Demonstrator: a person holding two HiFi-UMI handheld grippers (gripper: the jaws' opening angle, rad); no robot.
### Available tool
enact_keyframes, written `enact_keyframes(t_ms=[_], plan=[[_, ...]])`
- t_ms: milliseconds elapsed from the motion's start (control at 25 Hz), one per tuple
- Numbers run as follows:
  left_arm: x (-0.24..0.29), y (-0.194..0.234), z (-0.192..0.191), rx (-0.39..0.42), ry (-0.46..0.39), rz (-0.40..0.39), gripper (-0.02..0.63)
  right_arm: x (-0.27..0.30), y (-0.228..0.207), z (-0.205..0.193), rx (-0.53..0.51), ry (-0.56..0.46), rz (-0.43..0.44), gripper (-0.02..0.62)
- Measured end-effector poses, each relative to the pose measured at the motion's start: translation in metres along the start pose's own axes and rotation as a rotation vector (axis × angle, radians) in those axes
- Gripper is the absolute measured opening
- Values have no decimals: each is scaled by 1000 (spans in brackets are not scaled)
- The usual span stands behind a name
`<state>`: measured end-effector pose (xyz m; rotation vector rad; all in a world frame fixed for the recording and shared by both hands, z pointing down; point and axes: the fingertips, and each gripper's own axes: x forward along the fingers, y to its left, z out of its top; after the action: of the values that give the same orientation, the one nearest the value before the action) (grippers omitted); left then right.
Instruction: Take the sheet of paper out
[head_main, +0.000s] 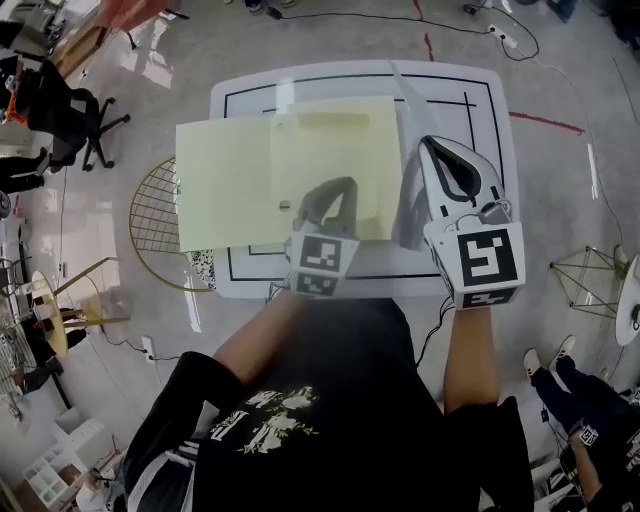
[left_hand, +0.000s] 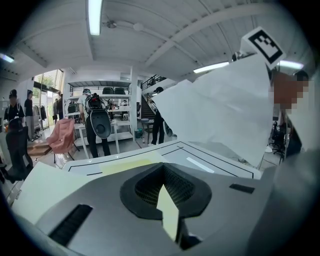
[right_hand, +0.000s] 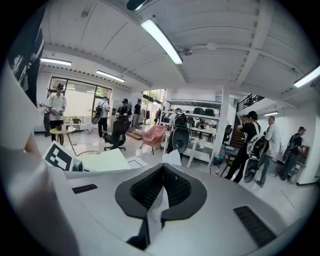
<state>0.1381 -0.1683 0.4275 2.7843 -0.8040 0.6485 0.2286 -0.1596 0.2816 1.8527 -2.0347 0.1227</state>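
A pale yellow folder (head_main: 250, 170) hangs flat over the white table (head_main: 480, 100), and my left gripper (head_main: 348, 186) is shut on its near right part. In the left gripper view a yellow strip (left_hand: 167, 210) sits pinched between the jaws of the left gripper (left_hand: 163, 169). My right gripper (head_main: 426, 142) is shut on a white sheet of paper (head_main: 408, 195), seen nearly edge-on just right of the folder. That sheet (left_hand: 225, 110) spreads wide in the left gripper view. In the right gripper view its edge (right_hand: 159, 205) sits in the closed right gripper (right_hand: 163, 168).
The table carries a black outlined rectangle (head_main: 470, 100). A gold wire stand (head_main: 150, 215) stands at its left edge and another wire frame (head_main: 590, 270) to the right. An office chair (head_main: 85, 115) stands far left. Several people stand around the room.
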Motion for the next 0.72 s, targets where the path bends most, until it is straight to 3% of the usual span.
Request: enact_keyframes(t_ms=[440,720], plan=[[31,-40,13,33,8,-76,-8,-23,-49,-39,20,62,-86,2],[48,-55,19,37,20,-88,-8,-13,-68,-84,11,119,-79,2]])
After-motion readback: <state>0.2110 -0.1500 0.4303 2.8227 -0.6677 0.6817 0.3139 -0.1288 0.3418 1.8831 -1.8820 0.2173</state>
